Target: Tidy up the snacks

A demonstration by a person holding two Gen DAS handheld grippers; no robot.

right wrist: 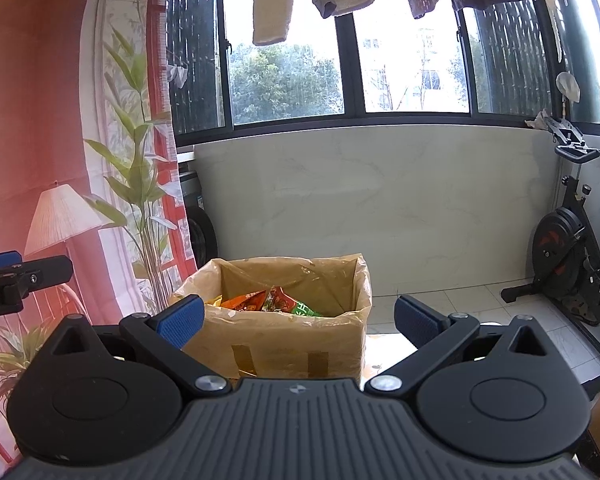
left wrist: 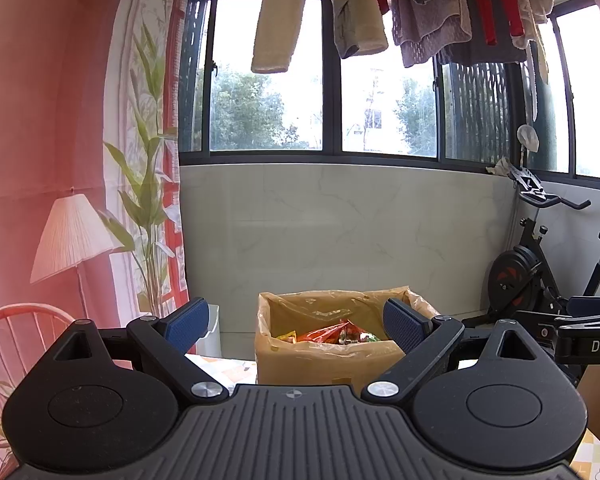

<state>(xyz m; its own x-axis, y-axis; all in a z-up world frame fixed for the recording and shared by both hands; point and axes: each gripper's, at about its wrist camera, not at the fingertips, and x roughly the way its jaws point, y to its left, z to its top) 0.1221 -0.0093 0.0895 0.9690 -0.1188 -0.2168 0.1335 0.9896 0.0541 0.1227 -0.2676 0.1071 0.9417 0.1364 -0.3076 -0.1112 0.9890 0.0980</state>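
Note:
A cardboard box (left wrist: 320, 360) lined with a clear plastic bag stands on the table ahead. It also shows in the right wrist view (right wrist: 284, 344). Inside it lie several snack packets (left wrist: 332, 334), orange, red and green (right wrist: 272, 302). My left gripper (left wrist: 296, 326) is open and empty, raised in front of the box. My right gripper (right wrist: 298, 320) is open and empty, level with the box's front wall, the box between its left finger and the middle. The right gripper's side shows at the far right of the left wrist view (left wrist: 588, 332).
A patterned tablecloth (left wrist: 220, 368) covers the table. An exercise bike (right wrist: 572, 248) stands on the tiled floor at the right. A red backdrop with a printed lamp and plant (left wrist: 72, 240) hangs at the left. Laundry (left wrist: 380, 8) hangs above the window.

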